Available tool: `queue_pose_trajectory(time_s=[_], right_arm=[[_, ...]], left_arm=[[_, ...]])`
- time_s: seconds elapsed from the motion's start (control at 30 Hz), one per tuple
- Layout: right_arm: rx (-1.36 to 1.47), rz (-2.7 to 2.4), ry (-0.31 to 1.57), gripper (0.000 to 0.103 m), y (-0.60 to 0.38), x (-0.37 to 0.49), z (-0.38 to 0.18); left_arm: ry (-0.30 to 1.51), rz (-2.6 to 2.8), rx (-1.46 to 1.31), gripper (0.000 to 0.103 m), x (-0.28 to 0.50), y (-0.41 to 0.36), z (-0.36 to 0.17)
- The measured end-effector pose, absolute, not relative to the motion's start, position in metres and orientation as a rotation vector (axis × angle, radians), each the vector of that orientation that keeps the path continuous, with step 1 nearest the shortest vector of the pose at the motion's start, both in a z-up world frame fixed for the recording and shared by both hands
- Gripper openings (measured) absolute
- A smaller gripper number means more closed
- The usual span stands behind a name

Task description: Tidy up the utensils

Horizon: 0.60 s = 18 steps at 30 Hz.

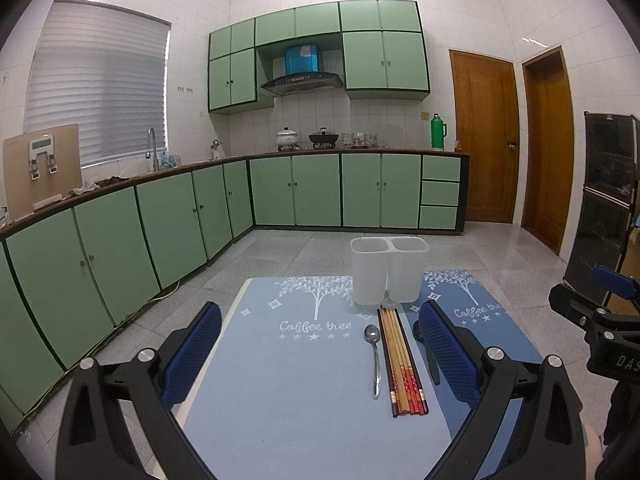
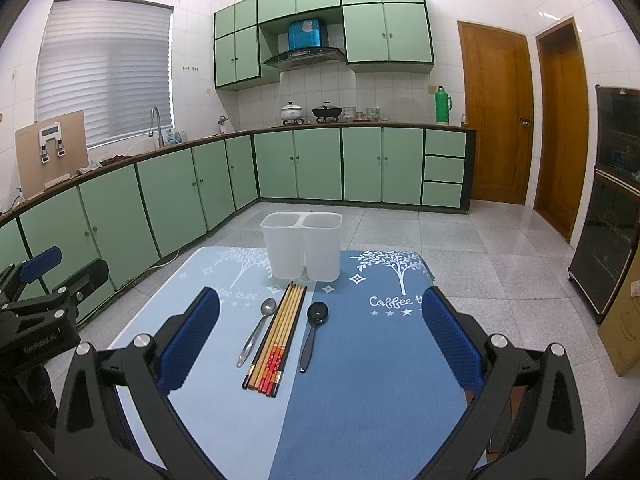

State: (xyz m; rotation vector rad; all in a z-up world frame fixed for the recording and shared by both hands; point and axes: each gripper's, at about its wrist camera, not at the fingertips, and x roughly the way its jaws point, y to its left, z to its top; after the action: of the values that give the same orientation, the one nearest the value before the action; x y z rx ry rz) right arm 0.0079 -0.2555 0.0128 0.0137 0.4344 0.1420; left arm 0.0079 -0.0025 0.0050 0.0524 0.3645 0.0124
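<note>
A white two-compartment utensil holder (image 1: 388,270) (image 2: 302,246) stands at the far end of the blue mats, both compartments looking empty. In front of it lie a metal spoon (image 1: 374,356) (image 2: 258,330), a bundle of several chopsticks (image 1: 402,364) (image 2: 278,338) and a black spoon (image 2: 314,332), which my finger mostly hides in the left wrist view. My left gripper (image 1: 320,320) is open above the light mat, left of the utensils. My right gripper (image 2: 320,308) is open, hovering over the near ends of the utensils, holding nothing.
The table carries a light blue mat (image 1: 280,380) and a dark blue mat (image 2: 380,380). Green cabinets (image 1: 120,232) run along the left and back walls. A dark cabinet (image 2: 612,200) and a cardboard box (image 2: 624,320) stand at the right.
</note>
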Motion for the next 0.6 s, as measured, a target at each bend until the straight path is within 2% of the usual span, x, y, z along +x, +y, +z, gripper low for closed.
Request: queue_pose_trajectory(time_s=[0.6], right_arm=[[0.009,0.126,0.478,0.098,-0.247,0.035,-0.001]], left_arm=[[0.405,0.015,0.05,0.097,0.037,0.001,-0.011]])
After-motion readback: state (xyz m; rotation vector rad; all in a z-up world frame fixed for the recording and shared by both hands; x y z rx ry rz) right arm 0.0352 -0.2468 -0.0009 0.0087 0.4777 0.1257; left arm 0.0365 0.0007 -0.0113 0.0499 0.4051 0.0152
